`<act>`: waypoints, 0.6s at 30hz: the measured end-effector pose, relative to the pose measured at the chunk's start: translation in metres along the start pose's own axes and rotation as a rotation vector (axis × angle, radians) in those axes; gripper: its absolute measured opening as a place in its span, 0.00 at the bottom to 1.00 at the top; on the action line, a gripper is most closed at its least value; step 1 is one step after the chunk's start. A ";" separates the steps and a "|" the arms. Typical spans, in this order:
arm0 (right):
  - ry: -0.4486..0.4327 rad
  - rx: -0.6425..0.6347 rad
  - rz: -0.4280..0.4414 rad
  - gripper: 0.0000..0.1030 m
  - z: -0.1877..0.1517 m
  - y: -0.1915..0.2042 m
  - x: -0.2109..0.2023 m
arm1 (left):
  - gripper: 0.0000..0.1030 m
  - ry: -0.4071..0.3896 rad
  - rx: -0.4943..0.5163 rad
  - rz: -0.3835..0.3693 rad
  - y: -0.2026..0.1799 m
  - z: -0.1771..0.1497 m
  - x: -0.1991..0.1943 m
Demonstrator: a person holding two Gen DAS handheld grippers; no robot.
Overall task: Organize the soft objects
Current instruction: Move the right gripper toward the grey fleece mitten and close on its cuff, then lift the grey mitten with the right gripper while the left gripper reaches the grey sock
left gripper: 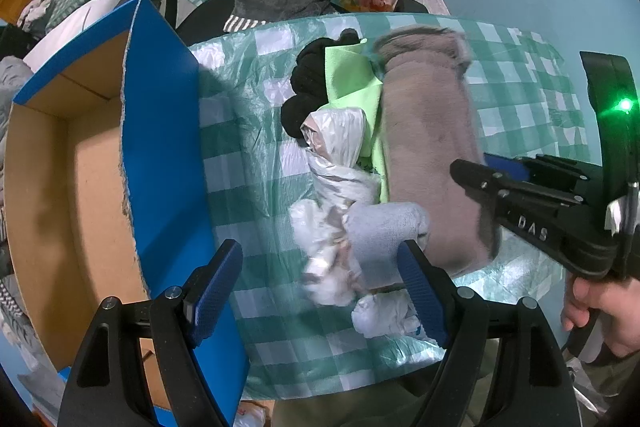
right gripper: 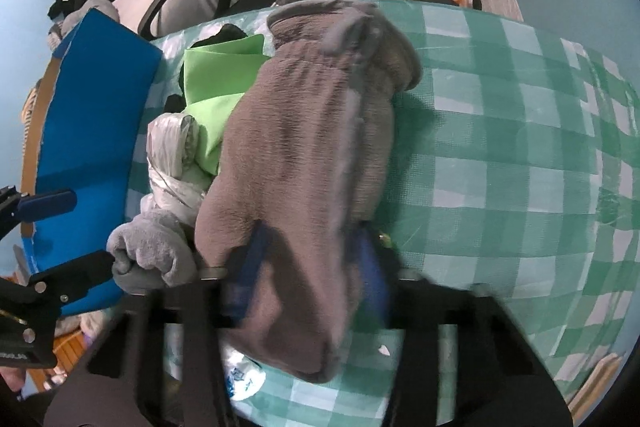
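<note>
Only R wrist cam shows right tongs clamped on grey mitten; left tongs apart.

A counter under green-checked plastic cloth carries a grey fleece mitten, green cloth, black knit, crumpled bags, a pale sock, and a blue-sided cardboard box.

One brown glove, one grey sock, one green cloth and one black item lie on the checked cloth. Crumpled plastic bags number at least two. One blue box stands beside them.
</note>
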State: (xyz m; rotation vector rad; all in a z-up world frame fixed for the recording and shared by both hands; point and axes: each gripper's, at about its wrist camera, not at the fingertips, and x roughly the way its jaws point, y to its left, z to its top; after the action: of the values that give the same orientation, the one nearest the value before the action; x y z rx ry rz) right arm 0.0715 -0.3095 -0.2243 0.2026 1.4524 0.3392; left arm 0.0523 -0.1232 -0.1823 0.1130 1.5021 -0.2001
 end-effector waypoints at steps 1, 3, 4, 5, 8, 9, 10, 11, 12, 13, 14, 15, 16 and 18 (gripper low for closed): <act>0.003 0.014 0.017 0.18 -0.001 -0.003 -0.002 | 0.79 -0.001 0.001 -0.004 0.000 -0.001 -0.001; -0.011 0.029 0.033 0.16 -0.003 -0.007 -0.007 | 0.79 -0.004 0.005 -0.007 -0.002 -0.002 -0.003; -0.016 0.029 0.028 0.15 -0.003 -0.008 -0.009 | 0.79 -0.006 0.008 -0.009 -0.002 -0.003 -0.005; -0.021 0.030 0.023 0.15 -0.005 -0.009 -0.013 | 0.79 -0.007 0.010 -0.010 -0.004 -0.004 -0.006; -0.036 0.039 0.010 0.13 -0.008 -0.013 -0.021 | 0.79 -0.005 0.013 -0.017 -0.005 -0.006 -0.007; -0.038 0.040 0.006 0.13 -0.009 -0.014 -0.023 | 0.79 -0.003 0.013 -0.019 -0.006 -0.007 -0.007; -0.039 0.040 -0.001 0.13 -0.009 -0.015 -0.026 | 0.79 -0.001 0.014 -0.021 -0.006 -0.008 -0.007; -0.044 0.037 -0.012 0.13 -0.011 -0.018 -0.031 | 0.79 0.000 0.016 -0.023 -0.007 -0.008 -0.007; -0.045 0.034 -0.021 0.13 -0.012 -0.018 -0.034 | 0.79 0.001 0.017 -0.026 -0.008 -0.008 -0.006; -0.046 0.031 -0.025 0.13 -0.013 -0.020 -0.037 | 0.79 0.003 0.018 -0.028 -0.009 -0.008 -0.006; -0.048 0.028 -0.029 0.13 -0.015 -0.022 -0.040 | 0.79 0.005 0.020 -0.030 -0.010 -0.008 -0.005; -0.051 0.028 -0.031 0.13 -0.016 -0.025 -0.043 | 0.79 0.007 0.024 -0.032 -0.013 -0.009 -0.005; -0.054 0.029 -0.033 0.13 -0.017 -0.027 -0.046 | 0.79 0.007 0.030 -0.033 -0.016 -0.008 -0.005; -0.056 0.034 -0.040 0.13 -0.021 -0.036 -0.053 | 0.79 0.006 0.042 -0.033 -0.020 -0.008 -0.005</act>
State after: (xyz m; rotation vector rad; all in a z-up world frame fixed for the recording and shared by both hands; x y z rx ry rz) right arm 0.0496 -0.3627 -0.1894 0.2088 1.4058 0.2747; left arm 0.0402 -0.1408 -0.1769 0.1226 1.5068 -0.2587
